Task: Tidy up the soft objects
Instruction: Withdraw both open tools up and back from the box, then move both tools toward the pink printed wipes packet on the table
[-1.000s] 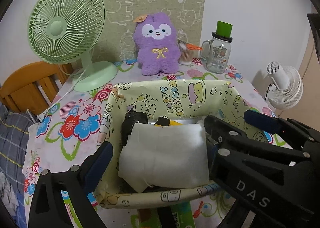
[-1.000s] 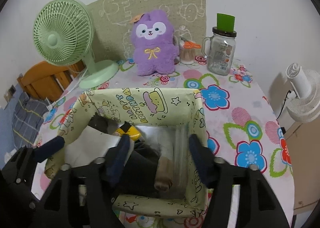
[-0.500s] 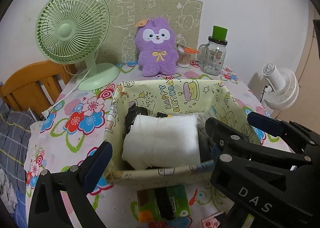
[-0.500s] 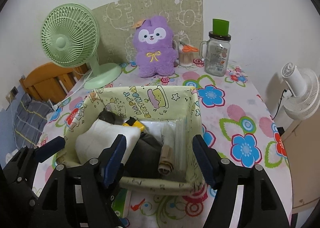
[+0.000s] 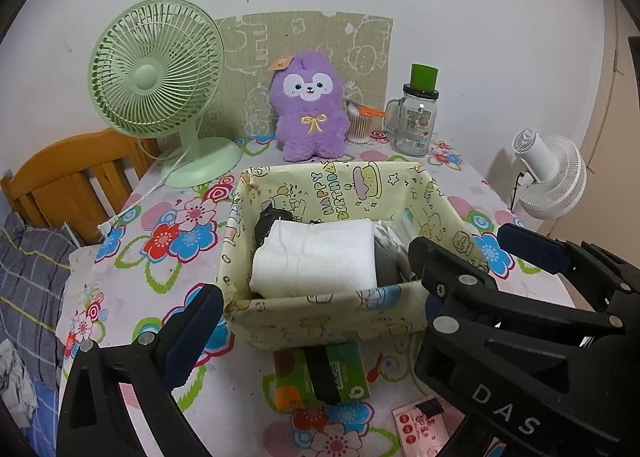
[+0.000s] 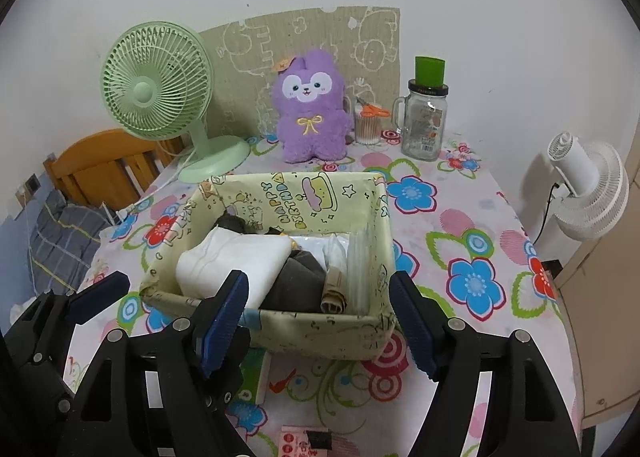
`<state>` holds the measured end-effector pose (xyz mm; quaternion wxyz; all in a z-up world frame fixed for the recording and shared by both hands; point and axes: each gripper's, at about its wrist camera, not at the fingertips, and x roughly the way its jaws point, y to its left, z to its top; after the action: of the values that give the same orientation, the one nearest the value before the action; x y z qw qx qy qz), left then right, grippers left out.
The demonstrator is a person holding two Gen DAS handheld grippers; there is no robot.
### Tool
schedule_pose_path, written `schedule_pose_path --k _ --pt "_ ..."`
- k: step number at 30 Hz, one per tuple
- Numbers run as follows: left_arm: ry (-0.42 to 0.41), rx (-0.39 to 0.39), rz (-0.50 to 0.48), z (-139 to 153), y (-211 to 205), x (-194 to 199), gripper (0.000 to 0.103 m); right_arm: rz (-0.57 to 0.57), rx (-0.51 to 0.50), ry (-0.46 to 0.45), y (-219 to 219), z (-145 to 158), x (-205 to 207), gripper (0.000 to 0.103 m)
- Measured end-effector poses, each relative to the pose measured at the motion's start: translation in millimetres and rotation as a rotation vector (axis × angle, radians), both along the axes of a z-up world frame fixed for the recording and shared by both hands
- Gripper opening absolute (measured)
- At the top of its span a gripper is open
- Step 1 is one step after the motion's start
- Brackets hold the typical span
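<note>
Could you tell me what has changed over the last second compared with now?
Both grippers backed away from the fabric basket, exposing the green packet before it. The right gripper jaws have just been opening, empty; the left gripper is open. The white folded cloth and plush stayed.

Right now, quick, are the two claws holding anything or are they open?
Left gripper: open, holding nothing.
Right gripper: open, its jaws have just been opening, nothing between them; the fabric box sits beyond the tips.
</note>
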<state>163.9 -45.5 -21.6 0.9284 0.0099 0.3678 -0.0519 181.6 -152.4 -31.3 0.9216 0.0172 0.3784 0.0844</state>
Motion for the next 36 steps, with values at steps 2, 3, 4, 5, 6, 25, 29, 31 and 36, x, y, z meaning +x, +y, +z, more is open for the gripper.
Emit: schedule_pose_path --k 2,3,4,5,6,25,29,31,36 --pt "-0.004 0.001 0.000 1 0 -4 0.102 -0.001 -0.002 -0.007 -1 2 -6 0.076" --pt "-0.006 0.001 -0.001 2 0 -8 0.102 -0.001 -0.002 -0.009 0 3 -8 0.076" --pt "-0.008 0.001 -0.001 3 0 -10 0.102 0.000 -0.002 -0.011 -1 3 -10 0.076" --pt "-0.011 0.001 -0.001 4 -1 -12 0.103 0.000 -0.002 -0.012 -1 4 -13 0.076" --pt "-0.013 0.001 -0.001 4 -1 -14 0.103 -0.001 -0.001 -0.015 -1 5 -15 0.076" --pt "-0.047 0.009 0.004 9 -2 -54 0.103 0.004 0.003 -0.047 -4 13 -58 0.077" --pt "-0.050 0.002 0.004 9 -1 -61 0.103 0.006 0.003 -0.051 -4 14 -66 0.080" --pt "-0.052 -0.001 0.005 9 0 -64 0.103 0.005 0.001 -0.055 -4 15 -70 0.083" --pt "-0.054 0.000 0.003 9 -1 -70 0.103 0.003 0.001 -0.060 -4 14 -78 0.086"
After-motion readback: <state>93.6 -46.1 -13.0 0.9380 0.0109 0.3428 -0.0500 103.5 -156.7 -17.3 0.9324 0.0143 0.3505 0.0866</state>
